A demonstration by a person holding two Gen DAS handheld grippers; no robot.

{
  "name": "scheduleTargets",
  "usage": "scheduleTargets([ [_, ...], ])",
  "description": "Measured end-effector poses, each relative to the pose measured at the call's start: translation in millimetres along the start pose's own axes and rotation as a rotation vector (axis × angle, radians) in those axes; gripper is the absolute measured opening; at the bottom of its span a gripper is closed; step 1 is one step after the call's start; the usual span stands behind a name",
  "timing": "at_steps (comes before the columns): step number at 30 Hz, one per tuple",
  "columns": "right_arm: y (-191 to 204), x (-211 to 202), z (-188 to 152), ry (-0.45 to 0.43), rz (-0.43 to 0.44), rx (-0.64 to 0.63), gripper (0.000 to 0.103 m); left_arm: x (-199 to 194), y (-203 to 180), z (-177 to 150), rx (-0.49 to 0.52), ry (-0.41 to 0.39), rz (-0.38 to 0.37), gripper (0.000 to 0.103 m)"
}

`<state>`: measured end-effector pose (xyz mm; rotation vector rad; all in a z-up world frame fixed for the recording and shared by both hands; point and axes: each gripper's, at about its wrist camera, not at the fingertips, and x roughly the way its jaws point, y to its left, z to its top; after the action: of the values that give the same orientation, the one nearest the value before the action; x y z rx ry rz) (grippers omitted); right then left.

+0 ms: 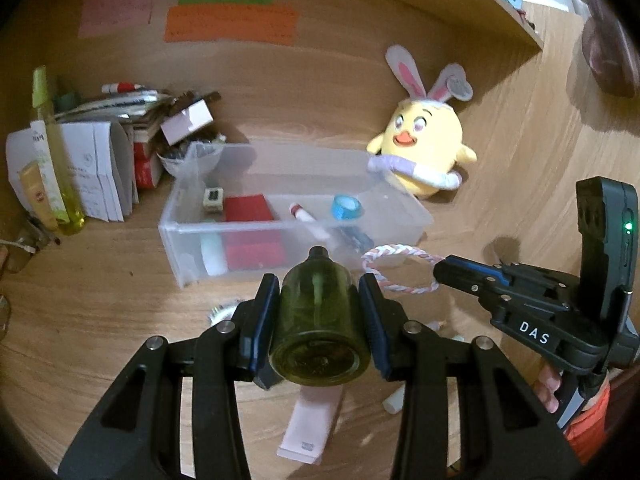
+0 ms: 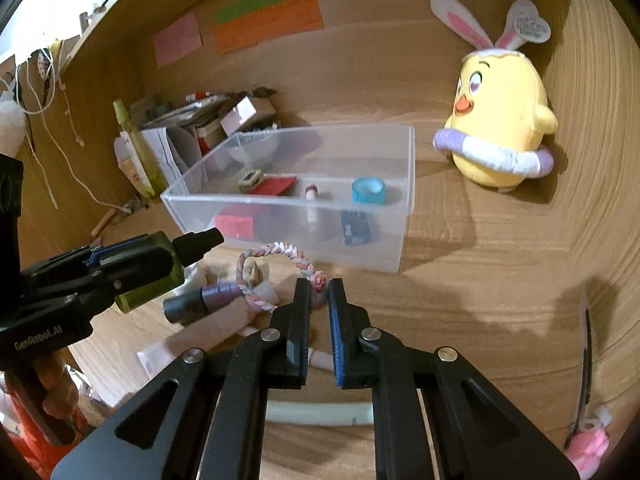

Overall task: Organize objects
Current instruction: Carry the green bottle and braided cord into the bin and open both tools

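My left gripper (image 1: 318, 284) is shut on a dark green bottle (image 1: 318, 320) with a black cap, held lying along the fingers and lifted off the desk. It also shows at the left of the right wrist view, where the green bottle (image 2: 152, 276) points toward the box. My right gripper (image 2: 319, 286) is shut on the knot of a pink, white and blue braided ring (image 2: 276, 250), which hangs in front of its tips. From the left wrist view the braided ring (image 1: 400, 254) dangles off the right gripper (image 1: 440, 270). A clear plastic box (image 1: 180, 228) stands just beyond both grippers.
The box (image 2: 280, 200) holds a red pack (image 2: 276, 186), a marker (image 2: 311, 196) and a blue tape roll (image 2: 368, 190). A yellow chick plush (image 2: 500, 120) sits back right. Papers and a yellow-green spray bottle (image 1: 56, 152) crowd the left. A pink tube (image 1: 312, 424) and a purple tube (image 2: 200, 302) lie on the desk.
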<state>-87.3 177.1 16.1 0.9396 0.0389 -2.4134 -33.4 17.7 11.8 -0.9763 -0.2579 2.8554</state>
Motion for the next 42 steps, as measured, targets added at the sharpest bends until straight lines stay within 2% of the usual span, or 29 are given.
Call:
scheduleTargets([
  [13,1,3,42,-0.094,0.009,-0.009,0.008,-5,18,38,-0.017,-0.090,0.065,0.041],
  [19,-4,10,59,-0.114,-0.005,-0.012,0.008,8,32,55,-0.020,-0.090,0.102,0.041],
  [25,-9,23,74,-0.114,-0.030,-0.028,0.008,34,43,68,-0.036,-0.032,0.090,0.041],
  [36,-18,70,82,-0.028,-0.073,-0.049,0.008,82,58,79,-0.038,0.058,0.147,0.041],
  [42,-22,93,76,0.035,-0.035,-0.025,0.008,105,65,76,-0.041,0.103,0.187,0.041],
])
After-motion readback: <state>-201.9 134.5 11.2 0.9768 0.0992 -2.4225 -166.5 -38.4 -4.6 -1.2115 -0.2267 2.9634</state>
